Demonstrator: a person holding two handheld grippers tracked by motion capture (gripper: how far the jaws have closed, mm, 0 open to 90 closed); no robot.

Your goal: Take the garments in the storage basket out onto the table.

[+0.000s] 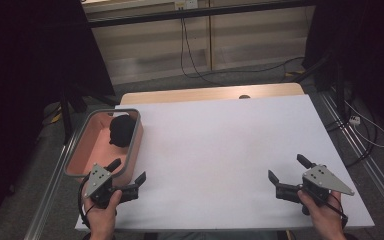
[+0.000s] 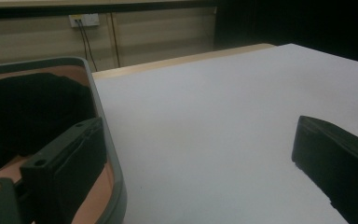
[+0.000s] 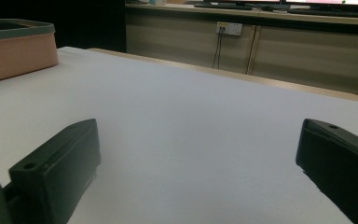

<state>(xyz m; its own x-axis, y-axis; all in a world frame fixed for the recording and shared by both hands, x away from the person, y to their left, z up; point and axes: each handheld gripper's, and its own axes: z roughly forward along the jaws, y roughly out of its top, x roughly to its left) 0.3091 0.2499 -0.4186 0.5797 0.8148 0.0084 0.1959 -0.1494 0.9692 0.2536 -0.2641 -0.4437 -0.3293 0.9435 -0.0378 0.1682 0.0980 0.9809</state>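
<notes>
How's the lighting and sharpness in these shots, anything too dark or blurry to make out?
High view: dim, the corners black, the white table evenly lit with no glare. Left gripper view: the black cloth in the pink basket is a featureless dark mass, and the near jaws are soft. Right gripper view: the jaws are blurred, the background cabinets sharper.

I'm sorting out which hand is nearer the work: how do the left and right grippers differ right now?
The left gripper sits at the near end of the pink basket, one jaw over its rim; the right gripper is over bare white table, far from the basket. The left is nearer the black cloth in the basket. Both are open and hold nothing.
</notes>
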